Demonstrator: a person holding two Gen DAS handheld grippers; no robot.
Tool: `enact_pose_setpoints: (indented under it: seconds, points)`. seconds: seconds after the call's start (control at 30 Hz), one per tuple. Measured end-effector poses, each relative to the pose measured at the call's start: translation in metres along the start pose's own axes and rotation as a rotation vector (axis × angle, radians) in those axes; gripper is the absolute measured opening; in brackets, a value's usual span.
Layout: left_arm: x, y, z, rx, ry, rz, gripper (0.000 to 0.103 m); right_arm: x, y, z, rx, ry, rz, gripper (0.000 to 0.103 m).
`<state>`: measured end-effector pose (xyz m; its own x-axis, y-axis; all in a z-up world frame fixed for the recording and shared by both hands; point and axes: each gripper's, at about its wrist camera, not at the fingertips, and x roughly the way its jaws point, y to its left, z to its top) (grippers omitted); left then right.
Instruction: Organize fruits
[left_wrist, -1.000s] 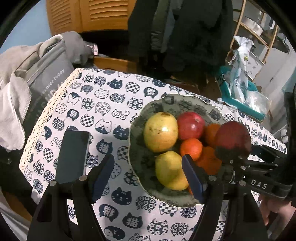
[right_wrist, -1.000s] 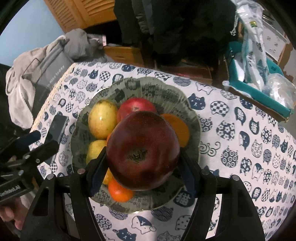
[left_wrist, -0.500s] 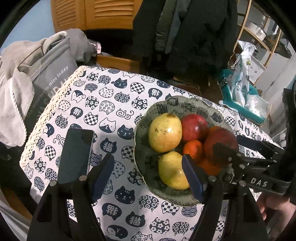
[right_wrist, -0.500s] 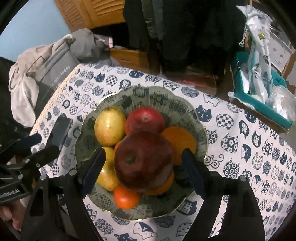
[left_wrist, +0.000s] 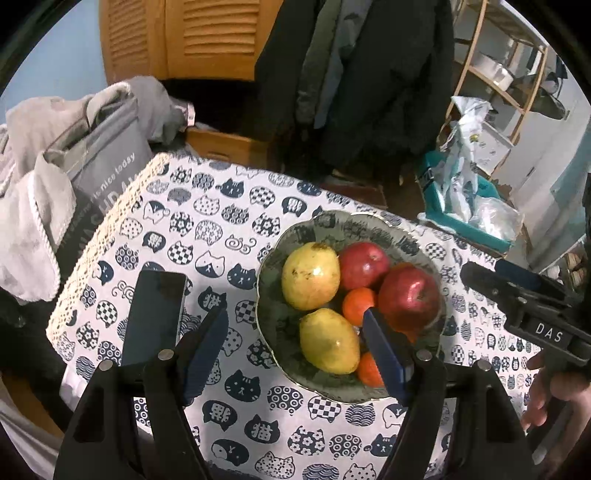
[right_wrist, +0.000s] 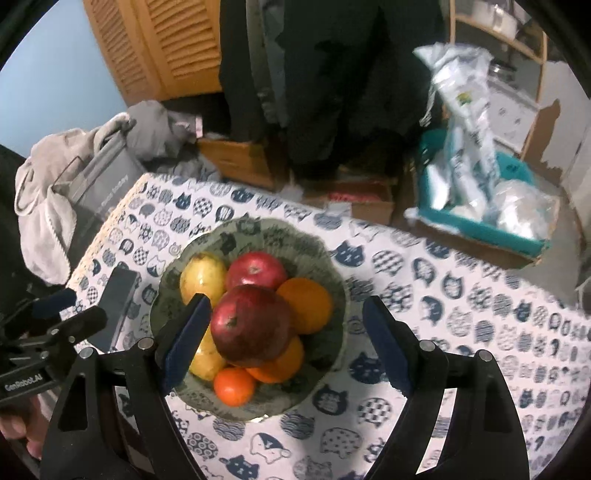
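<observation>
A green patterned bowl (left_wrist: 291, 236) (right_wrist: 325, 266) on the cat-print tablecloth holds two yellow pears (left_wrist: 310, 277), a red apple (left_wrist: 364, 266), oranges (right_wrist: 304, 304) and small tangerines (right_wrist: 234, 386). A large dark red apple (right_wrist: 251, 328) (left_wrist: 408, 299) rests on top of the pile. My right gripper (right_wrist: 284, 343) is open and empty above the bowl, clear of the apple; it also shows in the left wrist view (left_wrist: 517, 295). My left gripper (left_wrist: 295, 350) is open and empty over the bowl's near left rim; it also shows in the right wrist view (right_wrist: 55, 325).
A black phone (left_wrist: 155, 314) lies on the cloth left of the bowl. A grey bag and towel (left_wrist: 55, 177) hang off the table's left edge. A teal bin with plastic bags (right_wrist: 480, 199) and cardboard boxes sit on the floor beyond.
My right gripper opened, left the dark red apple on top of the fruit pile and drew back. My left gripper also pulled back a little.
</observation>
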<state>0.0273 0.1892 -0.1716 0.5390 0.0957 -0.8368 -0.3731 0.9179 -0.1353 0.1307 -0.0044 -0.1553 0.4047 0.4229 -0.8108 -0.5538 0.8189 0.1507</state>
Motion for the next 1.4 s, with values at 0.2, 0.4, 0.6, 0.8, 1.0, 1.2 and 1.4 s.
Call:
enact_pose_setpoints:
  seconds: [0.2,0.4,0.6,0.8,1.0,1.2,1.4]
  points:
    - [-0.029,-0.009,0.002,0.032,-0.050,-0.008,0.082,-0.044,-0.003,0.004,-0.017,-0.075,-0.060,0.084]
    - [-0.058,-0.023,0.003,0.072,-0.114,-0.016,0.088,-0.088,-0.003,0.005,-0.030,-0.147,-0.105,0.085]
    - [-0.086,-0.035,0.003,0.105,-0.174,-0.023,0.088,-0.124,-0.003,0.003,-0.042,-0.206,-0.136,0.085]
    - [-0.117,-0.045,0.003,0.122,-0.246,-0.025,0.101,-0.159,-0.005,-0.003,-0.041,-0.269,-0.147,0.085]
    - [-0.146,-0.054,0.004,0.147,-0.320,-0.028,0.102,-0.191,-0.008,-0.009,-0.039,-0.336,-0.154,0.086]
    - [-0.173,-0.063,0.003,0.159,-0.406,-0.027,0.102,-0.217,-0.012,-0.019,-0.040,-0.398,-0.155,0.086]
    - [-0.190,-0.070,0.001,0.177,-0.485,-0.002,0.102,-0.234,-0.020,-0.032,-0.033,-0.453,-0.169,0.086]
